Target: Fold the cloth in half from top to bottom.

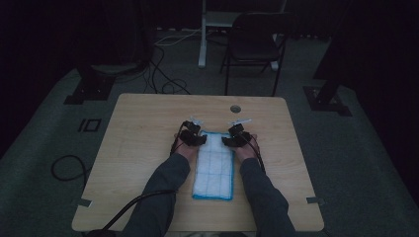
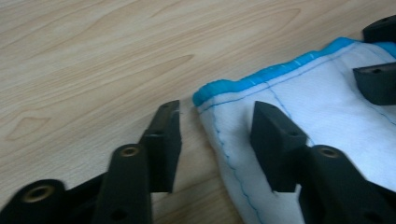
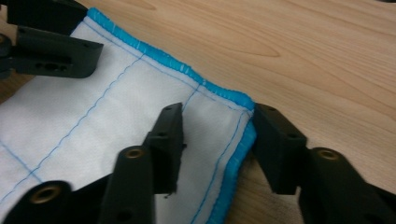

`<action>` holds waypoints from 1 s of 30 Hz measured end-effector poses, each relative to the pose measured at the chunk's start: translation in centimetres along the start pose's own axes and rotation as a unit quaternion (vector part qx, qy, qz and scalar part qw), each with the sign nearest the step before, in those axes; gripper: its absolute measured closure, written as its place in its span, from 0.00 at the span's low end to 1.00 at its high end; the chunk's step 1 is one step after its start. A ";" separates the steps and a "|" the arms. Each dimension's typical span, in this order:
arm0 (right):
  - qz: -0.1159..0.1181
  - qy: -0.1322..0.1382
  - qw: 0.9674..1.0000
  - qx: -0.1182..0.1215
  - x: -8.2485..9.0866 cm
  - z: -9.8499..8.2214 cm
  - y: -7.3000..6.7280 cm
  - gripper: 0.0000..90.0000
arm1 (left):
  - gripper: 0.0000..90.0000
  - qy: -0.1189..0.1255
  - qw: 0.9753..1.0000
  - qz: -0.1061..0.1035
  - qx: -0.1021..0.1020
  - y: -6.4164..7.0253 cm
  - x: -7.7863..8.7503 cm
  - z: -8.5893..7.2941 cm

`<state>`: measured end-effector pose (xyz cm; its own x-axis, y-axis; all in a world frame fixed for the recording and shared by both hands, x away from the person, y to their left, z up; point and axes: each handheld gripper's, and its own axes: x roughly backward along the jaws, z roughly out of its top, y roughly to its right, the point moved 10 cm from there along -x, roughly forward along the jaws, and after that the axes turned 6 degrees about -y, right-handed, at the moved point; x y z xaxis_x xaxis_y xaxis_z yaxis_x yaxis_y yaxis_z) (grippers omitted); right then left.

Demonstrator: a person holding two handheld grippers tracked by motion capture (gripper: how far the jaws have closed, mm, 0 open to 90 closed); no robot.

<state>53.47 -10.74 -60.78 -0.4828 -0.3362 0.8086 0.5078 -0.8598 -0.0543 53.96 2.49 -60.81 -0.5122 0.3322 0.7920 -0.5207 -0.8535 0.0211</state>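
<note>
Cloth [image 1: 214,165] corners are straddled by the spread left gripper [image 2: 217,140] and right gripper [image 3: 217,142], probably for pinching both together.

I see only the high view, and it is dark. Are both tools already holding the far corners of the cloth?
Observer: Not yet. In the left gripper view, the left tool stands open astride the cloth corner; its pads do not press it.
Operator: And the right one?
Observer: In the right gripper view, the right tool is open too, with the other corner between its jaws.
Operator: Is the cloth flat there?
Observer: Its blue edge lies on the table, slightly raised at the corner.
</note>
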 end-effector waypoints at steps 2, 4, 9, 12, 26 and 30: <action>0.001 -0.003 1.000 0.002 0.0 0.0 -0.1 0.66 | 0.70 -0.002 1.000 -0.003 0.001 0.1 0.0 0.0; 0.009 -0.011 1.000 0.003 0.0 0.1 -0.5 0.76 | 0.75 -0.006 1.000 -0.009 0.001 0.4 0.1 -0.1; 0.015 -0.016 1.000 -0.004 0.1 0.0 -0.7 0.85 | 0.87 0.005 1.000 -0.022 0.005 0.8 0.2 -0.3; 0.014 -0.015 1.000 0.000 0.1 0.0 -0.9 0.90 | 0.92 0.005 0.999 -0.030 0.014 0.9 0.2 -0.3; 0.013 0.007 1.000 0.009 0.4 0.2 -0.9 0.95 | 0.96 0.011 0.999 -0.048 0.019 0.8 1.1 0.4; 0.011 0.022 1.000 0.007 1.0 0.8 -0.9 0.95 | 0.96 0.024 0.999 -0.044 0.017 0.7 1.9 1.1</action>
<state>53.13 -10.01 -59.40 -0.5019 -0.3723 0.7807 0.5282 -0.8467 -0.0642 53.40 2.04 -58.60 -0.4980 0.4254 0.7557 -0.5428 -0.8325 0.1109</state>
